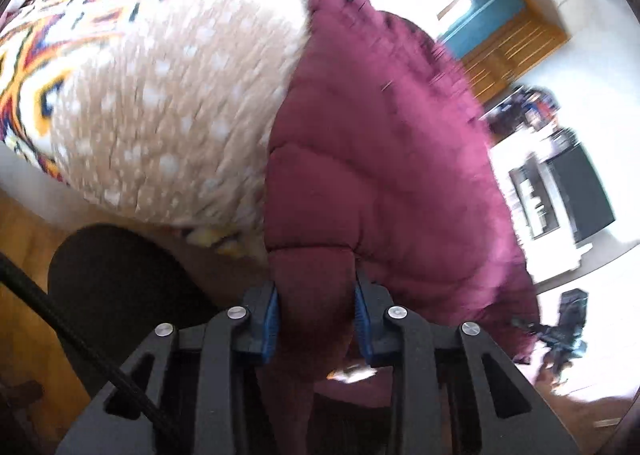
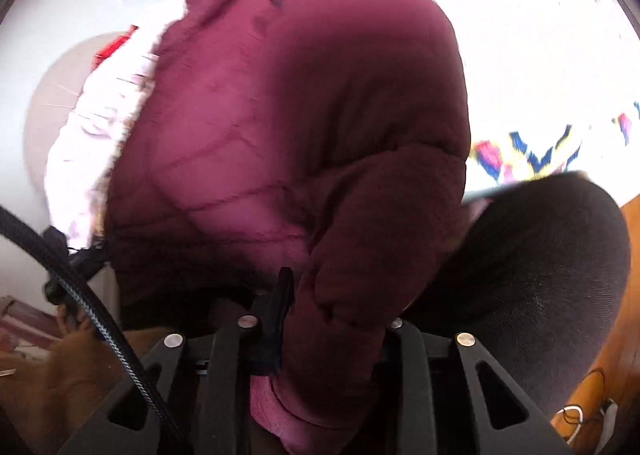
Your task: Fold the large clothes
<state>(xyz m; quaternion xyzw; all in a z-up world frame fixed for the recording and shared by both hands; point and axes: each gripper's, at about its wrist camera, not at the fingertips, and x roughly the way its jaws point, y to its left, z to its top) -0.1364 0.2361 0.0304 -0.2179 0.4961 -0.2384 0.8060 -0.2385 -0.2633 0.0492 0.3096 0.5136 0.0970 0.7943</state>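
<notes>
A maroon quilted puffer jacket [image 1: 376, 143] lies over a bed and fills the middle of the left wrist view. My left gripper [image 1: 316, 311] is shut on a puffy fold of it, the blue pads pressed into the fabric on both sides. In the right wrist view the same jacket [image 2: 304, 103] bulges up close to the camera. My right gripper [image 2: 332, 307] is shut on a thick roll of the jacket. Its left finger [image 2: 280, 303] shows, and the cloth hides the right one.
A tan blanket with white spots [image 1: 168, 95] and a bright patterned cover [image 1: 44, 67] lie on the bed. A dark round chair seat [image 1: 116, 279] [image 2: 532, 275] stands close by. Wooden floor [image 1: 24, 255], a wooden cabinet [image 1: 504, 43], a black cable [image 2: 80, 287].
</notes>
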